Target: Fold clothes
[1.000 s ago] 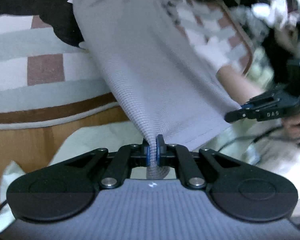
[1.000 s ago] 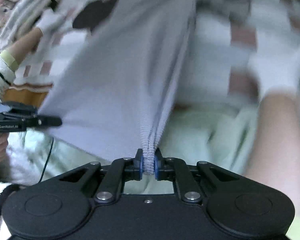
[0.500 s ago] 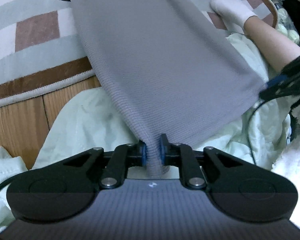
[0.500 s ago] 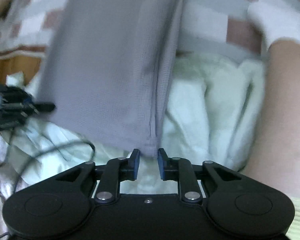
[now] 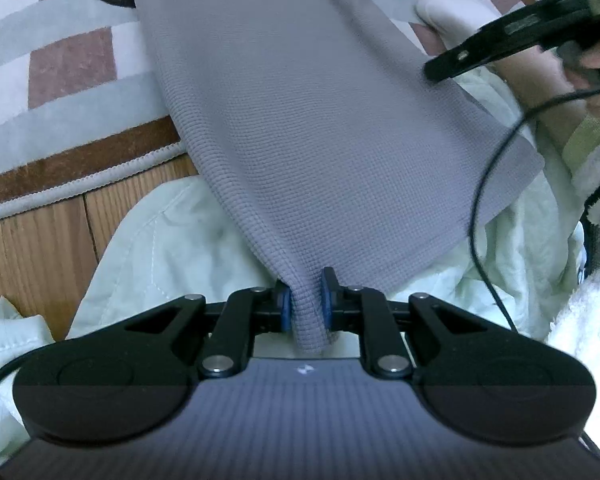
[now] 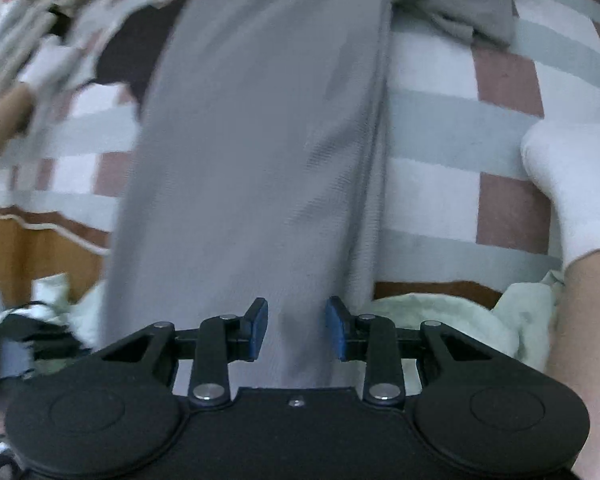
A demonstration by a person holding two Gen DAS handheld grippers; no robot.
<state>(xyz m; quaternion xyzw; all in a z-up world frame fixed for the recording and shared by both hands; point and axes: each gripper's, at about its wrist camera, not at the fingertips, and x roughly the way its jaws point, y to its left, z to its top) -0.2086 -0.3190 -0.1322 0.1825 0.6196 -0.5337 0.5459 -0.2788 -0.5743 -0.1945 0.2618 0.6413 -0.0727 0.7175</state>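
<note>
Over a checked rug and pale green bedding, the left gripper pinches a corner of the grey garment mid-fold while the right gripper gapes empty, apparently due to regrip an edge.

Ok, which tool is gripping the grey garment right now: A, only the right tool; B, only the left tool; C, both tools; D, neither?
B: the left tool is shut on a bunch of the grey garment, while the right tool stands open with the cloth lying loose between its pads.
</note>
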